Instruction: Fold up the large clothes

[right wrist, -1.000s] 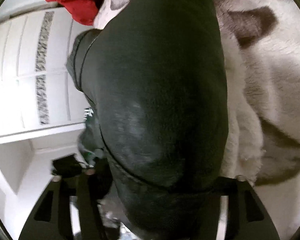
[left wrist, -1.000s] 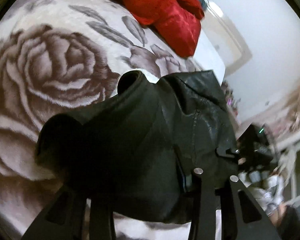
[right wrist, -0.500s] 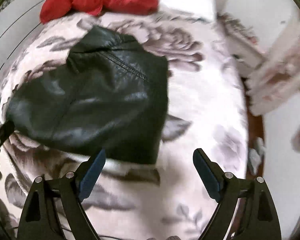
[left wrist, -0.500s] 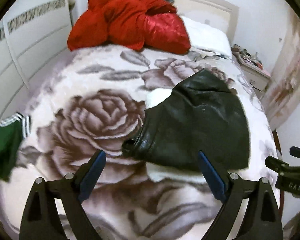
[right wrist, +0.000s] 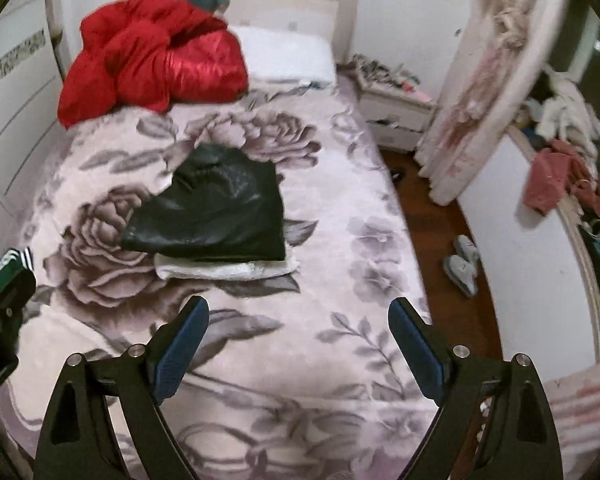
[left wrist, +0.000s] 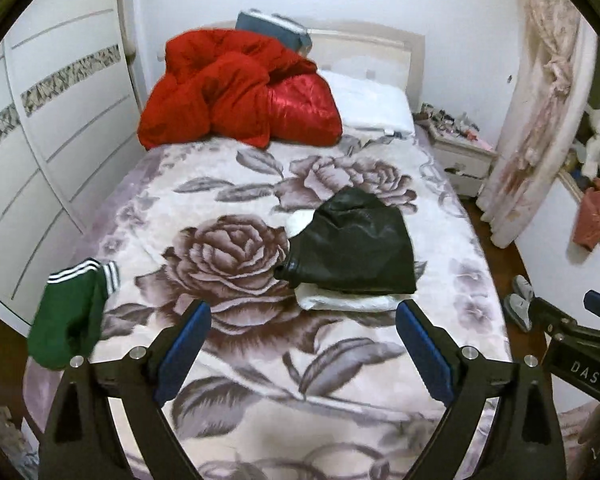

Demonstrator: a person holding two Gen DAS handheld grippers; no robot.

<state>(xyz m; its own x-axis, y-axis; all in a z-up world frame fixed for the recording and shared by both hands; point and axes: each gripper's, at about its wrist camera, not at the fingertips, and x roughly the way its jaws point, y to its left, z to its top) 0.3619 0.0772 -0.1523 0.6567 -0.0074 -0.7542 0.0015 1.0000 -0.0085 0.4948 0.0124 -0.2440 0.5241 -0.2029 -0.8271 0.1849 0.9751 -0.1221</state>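
Observation:
A folded black leather jacket (left wrist: 352, 248) (right wrist: 216, 216) lies mid-bed on a folded white garment (left wrist: 348, 302) (right wrist: 224, 270), whose edge shows beneath it. My left gripper (left wrist: 302, 344) hangs open above the near part of the rose-patterned blanket (left wrist: 228, 248), well short of the jacket, with nothing between its blue pads (left wrist: 184, 344). My right gripper (right wrist: 298, 340) is also open and empty, high over the bed's near right side. A green garment with white stripes (left wrist: 70, 316) (right wrist: 10, 266) rests on the bed's left edge.
A red quilt (left wrist: 236, 92) and a white pillow (left wrist: 368, 102) fill the head of the bed. A white wardrobe (left wrist: 40, 140) runs along the left. A nightstand (left wrist: 460, 152), a curtain (right wrist: 472, 92), shoes (right wrist: 462, 264) on the wooden floor and a cluttered counter (right wrist: 560, 176) stand to the right.
Both grippers let go of the black jacket, opened wide and drew up and back from it. The jacket now lies folded on the white garment, and the whole bed has come into view.

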